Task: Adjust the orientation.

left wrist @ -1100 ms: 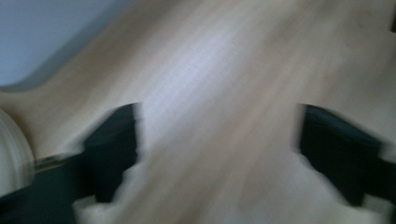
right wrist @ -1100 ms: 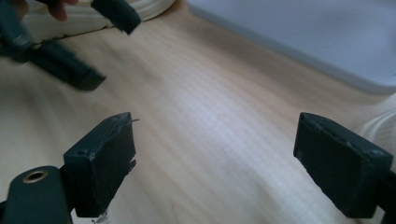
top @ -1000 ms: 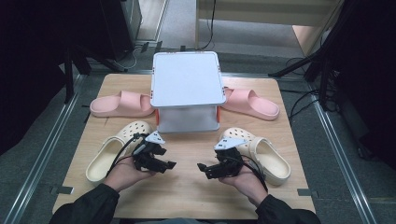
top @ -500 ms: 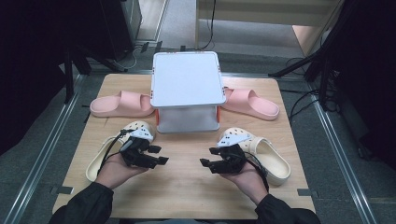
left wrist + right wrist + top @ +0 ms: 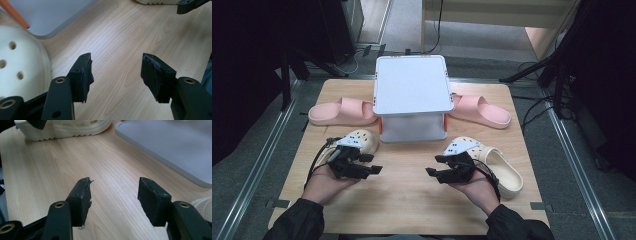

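Observation:
Two cream clogs lie on the wooden table (image 5: 407, 200). The left clog (image 5: 363, 139) is partly under my left hand; the right clog (image 5: 502, 170) lies beside my right hand. My left gripper (image 5: 374, 163) and right gripper (image 5: 433, 165) face each other low over the table, both open and holding nothing. In the left gripper view, my left gripper (image 5: 117, 65) has the left clog (image 5: 22, 62) just to its left. In the right gripper view, my right gripper (image 5: 113, 186) hovers over bare wood, with the left clog (image 5: 65, 130) farther off.
A white lidded box (image 5: 412, 90) stands at the table's middle back; its lower edge shows as the box (image 5: 50, 15) and the box (image 5: 170, 145). A pink slide (image 5: 344, 111) lies left of it and another pink slide (image 5: 482, 110) right of it. Bare wood lies between the grippers.
My left hand has drifted a little left over the left clog's heel and turned its jaws toward the middle. The right gripper has shifted only slightly. Both stayed open.

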Available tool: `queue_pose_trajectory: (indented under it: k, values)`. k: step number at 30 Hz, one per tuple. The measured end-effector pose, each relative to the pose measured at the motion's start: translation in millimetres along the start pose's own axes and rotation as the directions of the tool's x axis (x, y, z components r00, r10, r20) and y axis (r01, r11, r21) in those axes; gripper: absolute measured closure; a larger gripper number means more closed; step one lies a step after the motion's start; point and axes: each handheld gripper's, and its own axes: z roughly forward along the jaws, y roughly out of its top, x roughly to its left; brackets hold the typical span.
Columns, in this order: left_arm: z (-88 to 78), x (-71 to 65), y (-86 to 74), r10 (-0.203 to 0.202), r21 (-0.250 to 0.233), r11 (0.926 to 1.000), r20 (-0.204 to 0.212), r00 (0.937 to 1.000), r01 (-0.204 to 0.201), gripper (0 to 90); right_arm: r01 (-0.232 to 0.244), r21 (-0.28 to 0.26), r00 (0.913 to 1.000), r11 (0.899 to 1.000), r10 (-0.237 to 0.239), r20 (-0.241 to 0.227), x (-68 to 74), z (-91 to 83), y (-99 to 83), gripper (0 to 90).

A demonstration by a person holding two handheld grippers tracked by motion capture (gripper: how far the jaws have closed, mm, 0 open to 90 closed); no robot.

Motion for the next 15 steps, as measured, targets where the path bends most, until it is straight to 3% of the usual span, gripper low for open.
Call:
queue_pose_trajectory:
  k: [5, 10, 15]
  values:
    - [-10.1, -1.1, -5.4, -0.01, -0.003, 0.9999, -0.022, 0.9997, 0.01, 42.5, 0.007, 0.065, 0.9999, 0.998, -0.006, -0.009, -0.1, 8.6, 0.4, 44.5]
    - [-22.0, 4.5, -14.3, -0.032, -0.009, 0.9995, -0.043, 0.9986, 0.032, 45.3, 0.013, 0.035, 0.9987, 0.999, -0.011, -0.05, -0.3, 10.3, 5.3, 44.0]
    - [-35.3, 9.2, -24.2, -0.055, -0.019, 0.9984, -0.083, 0.9951, 0.053, 46.4, 0.018, 0.027, 0.9981, 0.999, -0.017, -0.059, -1.0, 13.3, 8.3, 43.4]
